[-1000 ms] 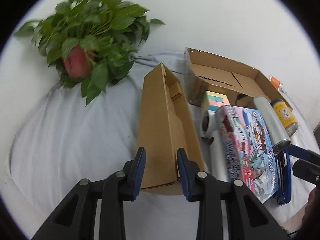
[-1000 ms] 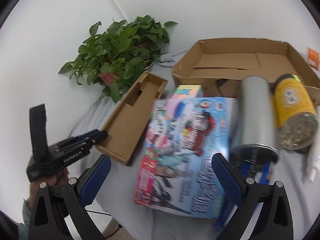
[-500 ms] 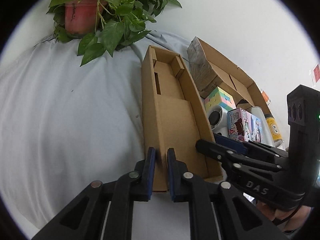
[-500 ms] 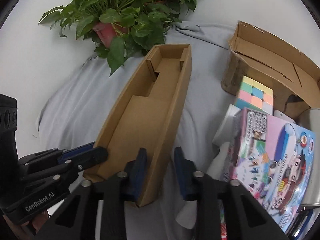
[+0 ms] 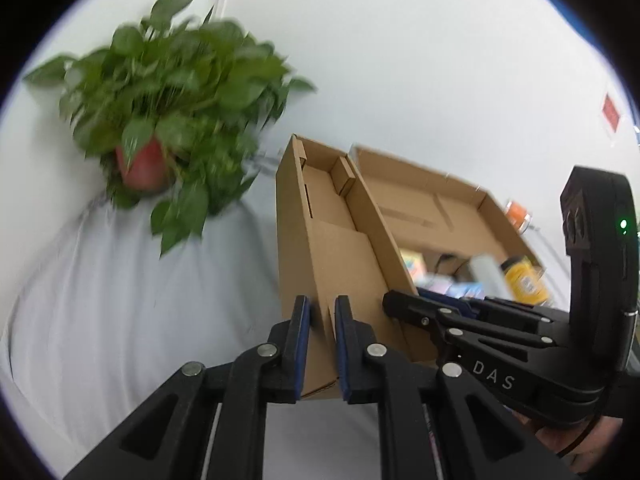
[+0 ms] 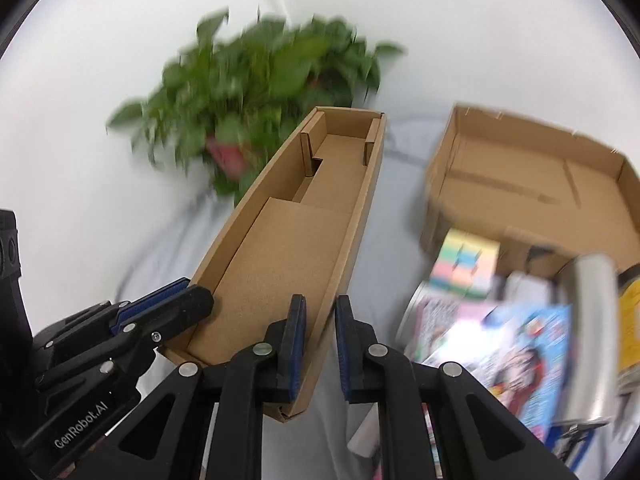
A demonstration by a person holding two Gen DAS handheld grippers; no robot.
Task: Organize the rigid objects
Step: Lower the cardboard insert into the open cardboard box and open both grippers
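Observation:
A long narrow open cardboard box (image 5: 332,248) is held off the grey cloth by both grippers at its near end. My left gripper (image 5: 321,322) is shut on its left wall. My right gripper (image 6: 320,324) is shut on its right wall (image 6: 352,232). Each gripper shows in the other's view: the right one (image 5: 404,306) and the left one (image 6: 188,296). The box is empty inside, with folded flaps at its far end.
A potted green plant (image 5: 172,120) stands at the back left. A wide open cardboard box (image 6: 532,184) sits at the right. Beside it lie a pastel cube (image 6: 464,264), a colourful picture box (image 6: 508,344), a silver can (image 6: 592,320) and a yellow jar (image 5: 524,280).
Both grippers, shut on the narrow box's walls, have lifted its near end and tilted up; the plant and right-hand items blur with the motion. A second ago both were open and apart.

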